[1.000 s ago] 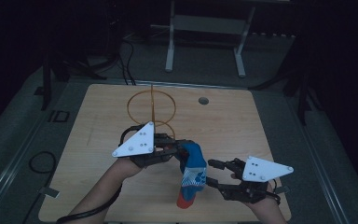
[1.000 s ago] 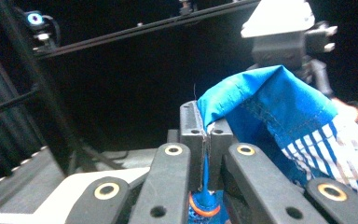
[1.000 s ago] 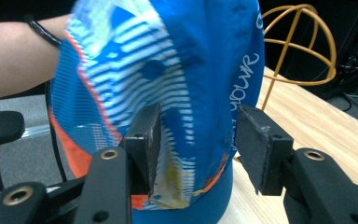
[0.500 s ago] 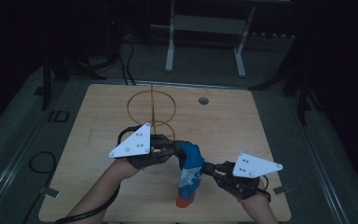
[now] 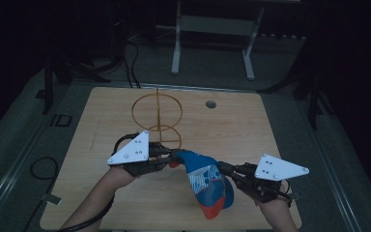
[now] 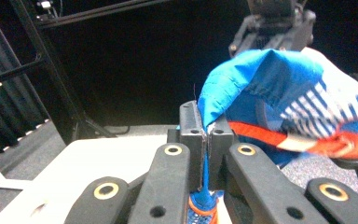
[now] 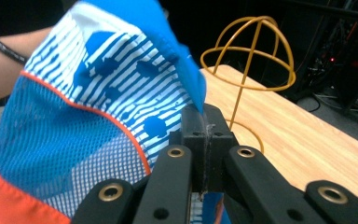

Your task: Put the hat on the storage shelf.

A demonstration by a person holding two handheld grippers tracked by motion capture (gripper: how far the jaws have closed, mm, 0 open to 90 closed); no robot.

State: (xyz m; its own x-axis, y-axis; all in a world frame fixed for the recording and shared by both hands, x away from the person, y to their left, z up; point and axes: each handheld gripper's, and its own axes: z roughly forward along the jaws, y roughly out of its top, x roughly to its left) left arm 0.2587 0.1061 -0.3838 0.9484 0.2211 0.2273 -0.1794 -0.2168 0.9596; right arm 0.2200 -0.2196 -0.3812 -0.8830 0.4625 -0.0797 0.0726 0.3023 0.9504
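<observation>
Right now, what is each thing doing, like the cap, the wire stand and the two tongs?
Cap: blue, white and orange, held up off the table between both tongs, stretched between them.
Left tongs: shut on the cap's edge.
Right tongs: shut on the cap's edge on the other side.
Wire stand: upright on the table, nothing on it.
Table: wooden, with a small round hole near the far edge.

Looks like a darkened lab or recording studio: one pale wooden desk [image 5: 251,140] lit amid blackness, standing on grey carpeted floor [image 5: 290,63], loose black cables [image 5: 128,63] trailing behind it, a white metal stand frame [image 5: 212,29] beyond, and dark equipment racks [image 6: 51,79] at the sides.
</observation>
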